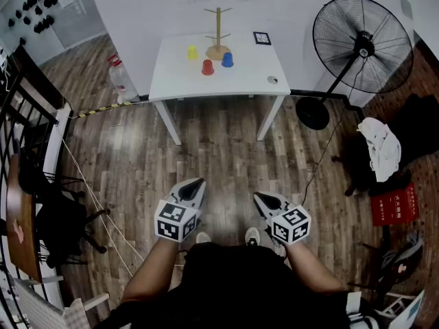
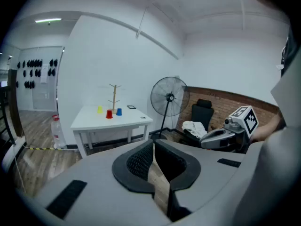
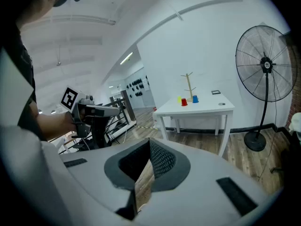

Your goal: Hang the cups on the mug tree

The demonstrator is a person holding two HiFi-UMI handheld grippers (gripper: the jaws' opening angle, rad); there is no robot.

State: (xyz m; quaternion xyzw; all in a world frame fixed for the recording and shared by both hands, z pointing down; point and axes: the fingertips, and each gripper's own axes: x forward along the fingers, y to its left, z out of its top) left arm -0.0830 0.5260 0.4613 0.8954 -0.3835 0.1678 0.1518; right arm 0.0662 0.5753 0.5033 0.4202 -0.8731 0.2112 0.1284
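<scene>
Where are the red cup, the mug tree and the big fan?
red cup (image 1: 207, 67), head view, its side.
mug tree (image 1: 218, 29), head view, its pole.
fan (image 1: 362, 45), head view, its hub.

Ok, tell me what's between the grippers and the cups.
Nothing visible. Only floor lies between the left gripper, the right gripper and the table. The yellow cup, red cup and blue cup stand in the open beside the mug tree.
</scene>
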